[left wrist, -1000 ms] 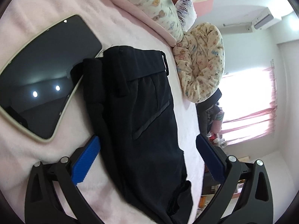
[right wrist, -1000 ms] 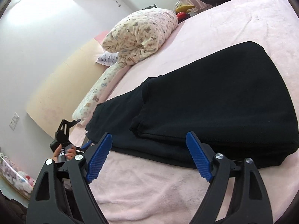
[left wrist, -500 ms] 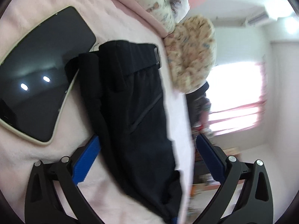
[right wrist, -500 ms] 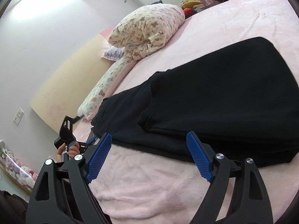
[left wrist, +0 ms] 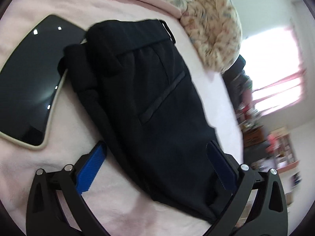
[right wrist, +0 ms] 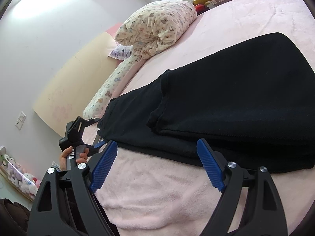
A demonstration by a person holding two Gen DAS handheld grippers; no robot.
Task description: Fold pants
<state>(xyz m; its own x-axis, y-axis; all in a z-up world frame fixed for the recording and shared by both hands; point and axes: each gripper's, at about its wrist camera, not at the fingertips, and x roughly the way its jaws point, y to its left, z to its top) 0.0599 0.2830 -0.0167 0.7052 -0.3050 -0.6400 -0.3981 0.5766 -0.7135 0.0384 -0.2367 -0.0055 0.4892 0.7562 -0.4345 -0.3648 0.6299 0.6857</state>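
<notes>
Pants [left wrist: 149, 98], black, are seen lying folded on a pink fleece blanket [left wrist: 122, 212] that covers the bed. In the left wrist view the waistband end is turned away from the camera, a slanted pocket welt is visible on the upper layer, and a bunched roll of fabric runs along the edge nearest the tablet [left wrist: 29, 82]. The tablet, dark-screened with a pale case, is laid flat on the blanket, its corner just overlapped by the pants. The left gripper [left wrist: 157, 171] is held with its jaws spread wide on either side of the near end of the pants; one blue pad rests over bare blanket, the other is set against the dark fabric edge, and no pinch on the cloth is seen. In the right wrist view the pants [right wrist: 226, 106] are seen as two stacked layers, the upper one set back from the lower edge. The right gripper [right wrist: 157, 167] is held wide open just short of that lower edge, with only blanket between its pads. A hand [right wrist: 69, 155] gripping the handle of the left gripper is visible beyond. A printed duvet [right wrist: 157, 25] is bundled near the cream headboard [right wrist: 65, 90].
</notes>
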